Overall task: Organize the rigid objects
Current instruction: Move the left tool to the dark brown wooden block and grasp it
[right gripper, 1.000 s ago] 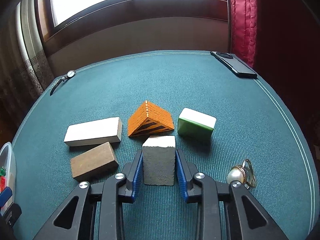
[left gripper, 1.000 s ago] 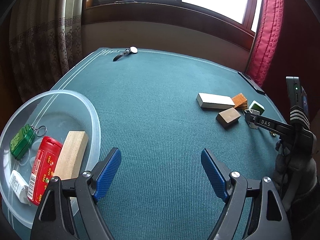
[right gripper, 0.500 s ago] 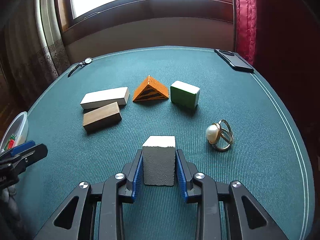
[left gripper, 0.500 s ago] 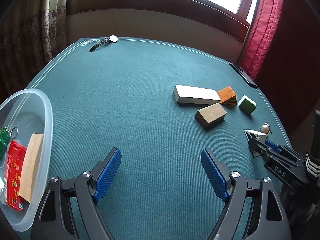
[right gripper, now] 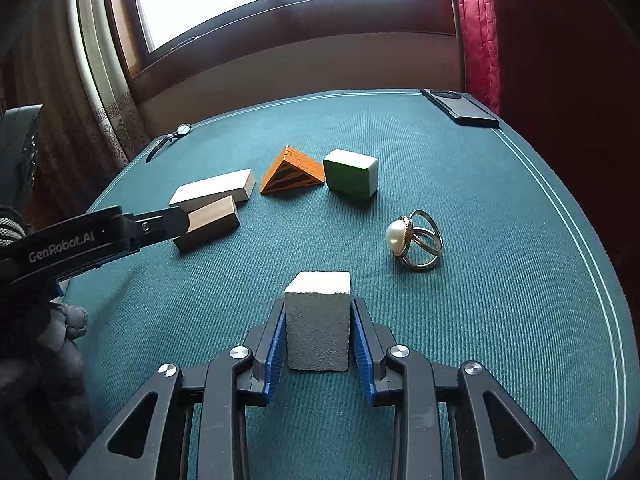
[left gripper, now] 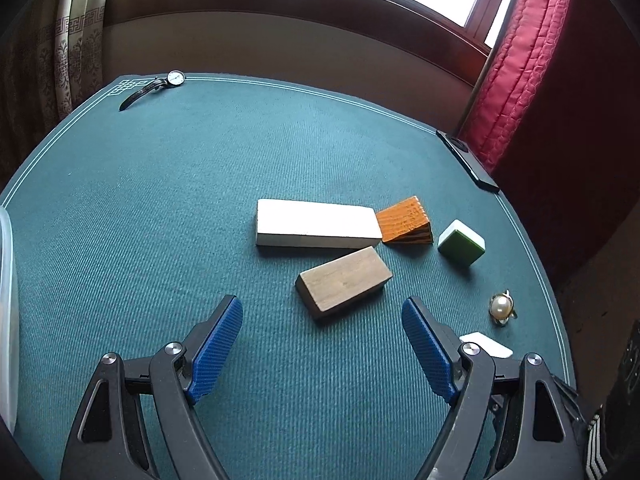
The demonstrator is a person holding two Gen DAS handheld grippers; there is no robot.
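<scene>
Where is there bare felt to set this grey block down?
Open felt lies between the wristwatch and the white block, and between the phone and the pearl ring. It is crowded around the brown block, orange wedge and green tile.

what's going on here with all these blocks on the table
A person is tidying small hard objects off a green table, holding a gripper in each hand. The right gripper is shut on a grey block. The left gripper is open and empty, pointed at a brown block. Still on the table are a white block, an orange wedge, a green tile and a pearl ring. The edge of a clear tub shows at the left.
</scene>
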